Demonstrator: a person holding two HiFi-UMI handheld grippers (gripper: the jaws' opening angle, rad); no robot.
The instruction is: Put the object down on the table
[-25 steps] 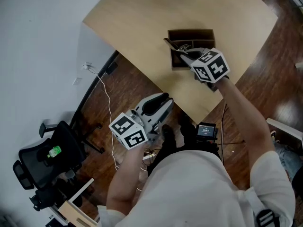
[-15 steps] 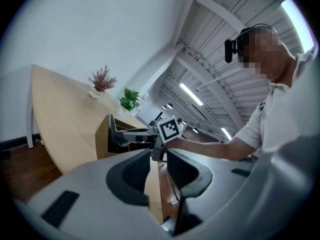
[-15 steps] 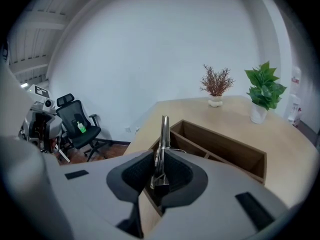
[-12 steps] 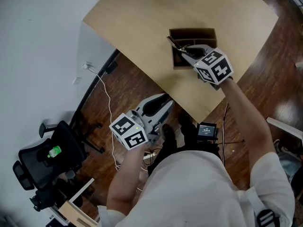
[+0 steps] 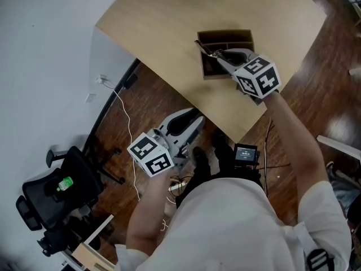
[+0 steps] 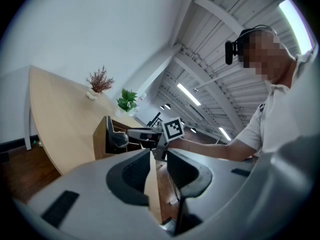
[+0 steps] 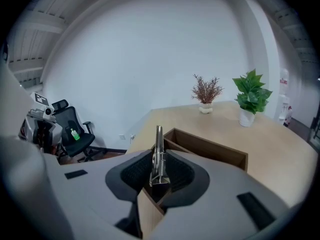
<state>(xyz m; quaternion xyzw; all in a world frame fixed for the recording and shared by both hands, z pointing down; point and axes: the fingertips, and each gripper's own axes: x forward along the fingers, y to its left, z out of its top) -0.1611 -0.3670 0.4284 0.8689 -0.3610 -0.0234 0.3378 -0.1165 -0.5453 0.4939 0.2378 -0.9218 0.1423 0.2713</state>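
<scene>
My right gripper [image 5: 221,55] hovers over a dark wooden box [image 5: 225,34] on the light wood table [image 5: 163,24], shut on a slim metal tool with a spring [image 5: 204,50]. The tool's tip pokes out up and to the left, past the box's left wall. In the right gripper view the tool [image 7: 159,151] stands upright between the pads of the right gripper [image 7: 159,173], with the box [image 7: 212,148] just behind. My left gripper [image 5: 190,124] hangs low off the table's near edge, above the floor, holding nothing. Its jaws sit almost together in the left gripper view [image 6: 159,165].
Two potted plants [image 7: 252,96] stand at the table's far end. A black office chair [image 5: 53,191] with a green bottle sits on the floor at left. A white cable [image 5: 121,103] trails below the table edge. A small device with a screen [image 5: 245,153] lies on the dark wood floor.
My right gripper has drifted slightly right with the metal tool, still above the box. The left gripper has hardly moved.
</scene>
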